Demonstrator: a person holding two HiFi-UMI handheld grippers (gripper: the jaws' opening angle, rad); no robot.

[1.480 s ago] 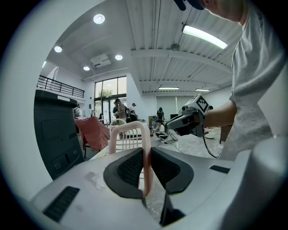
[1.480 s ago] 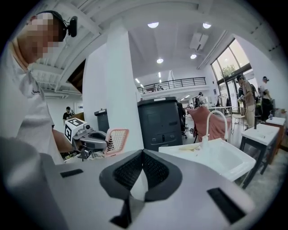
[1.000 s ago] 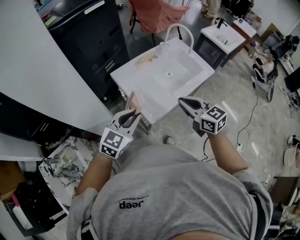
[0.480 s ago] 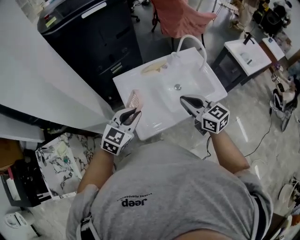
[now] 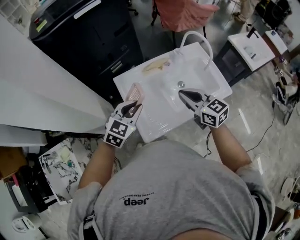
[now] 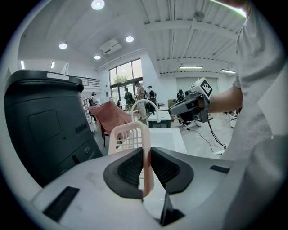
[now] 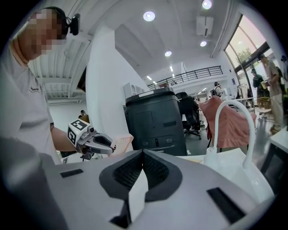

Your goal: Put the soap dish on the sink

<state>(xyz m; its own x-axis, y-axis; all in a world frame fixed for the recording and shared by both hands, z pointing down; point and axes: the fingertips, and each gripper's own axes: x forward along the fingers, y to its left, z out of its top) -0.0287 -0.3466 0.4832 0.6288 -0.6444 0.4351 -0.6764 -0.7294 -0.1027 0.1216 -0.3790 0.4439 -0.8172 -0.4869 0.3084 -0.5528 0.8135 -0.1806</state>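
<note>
The soap dish point(image 5: 134, 93), pink and slatted, stands on edge, pinched between the pads of my left gripper point(image 5: 132, 108). A second ago both my grippers hung short of the sink point(image 5: 151, 130); now the dish is over its near left rim, apparently still in the air. My right gripper point(image 5: 186, 95) is closed on nothing above the basin. I judge only lowering and letting go remain.

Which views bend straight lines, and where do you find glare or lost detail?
Left gripper view: fisheye bending, dark corners, ceiling lamps flare, soap dish sharp. Right gripper view: same bending, window washed out. Head view: least bending; white sink loses detail.
</note>
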